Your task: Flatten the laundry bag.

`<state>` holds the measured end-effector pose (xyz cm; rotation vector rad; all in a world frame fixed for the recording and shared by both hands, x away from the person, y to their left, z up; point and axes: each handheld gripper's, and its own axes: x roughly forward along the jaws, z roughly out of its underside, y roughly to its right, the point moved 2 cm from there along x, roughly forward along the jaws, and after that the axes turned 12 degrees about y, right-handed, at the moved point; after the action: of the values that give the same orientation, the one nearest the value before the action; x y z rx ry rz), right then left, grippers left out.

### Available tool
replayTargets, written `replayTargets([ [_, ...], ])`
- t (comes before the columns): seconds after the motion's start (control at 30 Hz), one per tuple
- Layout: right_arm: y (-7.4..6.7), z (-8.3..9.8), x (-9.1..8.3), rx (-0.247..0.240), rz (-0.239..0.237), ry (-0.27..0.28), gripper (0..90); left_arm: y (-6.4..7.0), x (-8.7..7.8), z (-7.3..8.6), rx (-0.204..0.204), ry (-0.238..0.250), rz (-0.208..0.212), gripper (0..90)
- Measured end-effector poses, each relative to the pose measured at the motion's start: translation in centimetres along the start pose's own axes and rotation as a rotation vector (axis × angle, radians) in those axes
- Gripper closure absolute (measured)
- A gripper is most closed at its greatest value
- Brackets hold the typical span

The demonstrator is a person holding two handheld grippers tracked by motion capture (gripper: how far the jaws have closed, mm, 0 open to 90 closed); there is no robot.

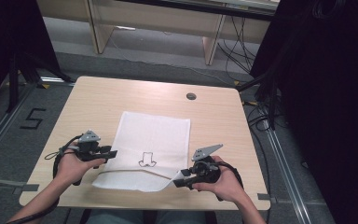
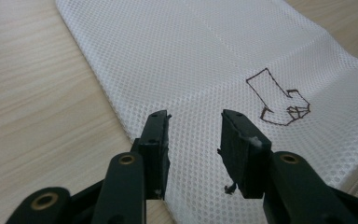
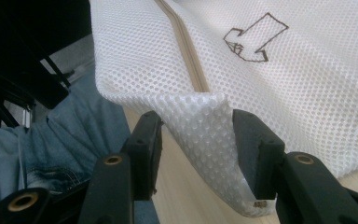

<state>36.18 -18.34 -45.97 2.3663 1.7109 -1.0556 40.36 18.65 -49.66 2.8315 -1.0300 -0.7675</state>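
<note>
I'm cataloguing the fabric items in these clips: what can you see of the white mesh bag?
The white mesh bag is a rectangular, fine-holed net fabric lying flat on the wooden table. A hand-drawn arrow marks it near the person's side. Its near right corner is lifted and curled between the open right tongs. The left tongs are open over its left edge.

1. The mesh bag (image 1: 151,140) lies flat on the table (image 1: 214,121), midway between its left and right edges, its near end close to the table's near edge.
2. My left gripper (image 1: 103,153) sits at the bag's left edge, jaws over the mesh.
3. My right gripper (image 1: 181,179) sits at the bag's near right corner; that corner curls up between its jaws.
4. The drawn arrow (image 1: 147,160) lies on the bag between my grippers.
5. A round grommet (image 1: 191,96) sits in the table behind the bag, near the far edge.
</note>
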Motion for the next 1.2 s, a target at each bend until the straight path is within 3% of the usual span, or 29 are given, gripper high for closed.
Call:
replayTargets([
  [0.03, 0.2, 0.0, 0.0, -0.029, 0.014, -0.002, 54.6, 0.1, 0.1, 0.0, 0.008, 0.002, 0.002, 61.6],
  [0.17, 0.2, 0.2, 0.0, -0.055, 0.009, -0.025, 54.6, 0.6, 0.4, 0.2, 0.022, -0.021, 0.031, 61.8],
  [0.27, 0.0, 0.2, -0.2, -0.033, 0.032, -0.046, 54.6, 1.2, 0.7, 0.4, 0.033, -0.036, 0.045, 61.8],
  [0.33, 0.2, 0.2, -0.4, -0.046, 0.032, -0.038, 53.9, 1.3, 0.9, 0.5, 0.047, -0.051, 0.051, 62.1],
  [0.43, 0.1, 0.1, -0.7, -0.019, 0.025, -0.032, 53.3, 1.3, 1.2, 0.8, 0.072, -0.102, 0.073, 62.1],
  [0.47, 0.2, 0.1, -0.8, -0.028, 0.021, -0.022, 53.2, 1.4, 1.3, 1.0, 0.057, -0.109, 0.074, 62.2],
  [0.5, 0.2, 0.0, -1.1, -0.010, 0.028, -0.018, 52.6, 1.4, 1.4, 1.2, 0.083, -0.134, 0.080, 62.4],
  [0.67, -0.1, -0.1, -1.5, 0.042, 0.022, 0.013, 51.9, 1.5, 1.6, 1.5, 0.089, -0.173, 0.081, 62.7],
  [0.73, 0.2, -0.2, -1.2, 0.026, 0.042, 0.031, 55.8, 1.7, 1.6, 1.6, 0.103, -0.184, 0.092, 63.0],
  [0.77, 0.2, -0.2, -1.1, 0.048, 0.059, 0.015, 59.6, 1.8, 1.5, 1.5, 0.111, -0.183, 0.097, 63.2],
  [0.8, 0.2, -0.2, -1.1, 0.048, 0.059, 0.015, 59.6, 1.8, 1.5, 1.5, 0.111, -0.183, 0.097, 63.6],
  [0.83, 0.4, -0.1, -0.8, 0.037, 0.090, 0.005, 63.4, 1.9, 1.2, 1.2, 0.130, -0.179, 0.103, 63.6],
  [0.9, 1.0, 0.4, 0.4, 0.006, 0.192, -0.092, 79.0, 2.1, 0.6, 1.0, 0.133, -0.176, 0.104, 68.1],
  [0.93, 1.0, 0.4, 0.4, 0.006, 0.192, -0.092, 79.0, 2.2, 0.3, 1.0, 0.131, -0.174, 0.109, 68.1],
  [0.97, 1.1, 0.6, 1.1, 0.013, 0.227, -0.154, 86.3, 2.4, -0.1, 1.0, 0.130, -0.182, 0.121, 72.7],
  [1.03, 1.2, 0.6, 1.3, 0.005, 0.227, -0.168, 88.6, 2.9, -0.6, 1.3, 0.141, -0.200, 0.136, 74.5],
  [1.1, 1.3, 0.7, 2.5, 0.007, 0.251, -0.229, 90.0, 3.6, -1.0, 2.0, 0.183, -0.251, 0.159, 78.5],
  [1.2, 1.4, 0.9, 3.2, 0.006, 0.267, -0.263, 90.0, 4.0, -1.0, 2.5, 0.192, -0.282, 0.174, 79.4],
])
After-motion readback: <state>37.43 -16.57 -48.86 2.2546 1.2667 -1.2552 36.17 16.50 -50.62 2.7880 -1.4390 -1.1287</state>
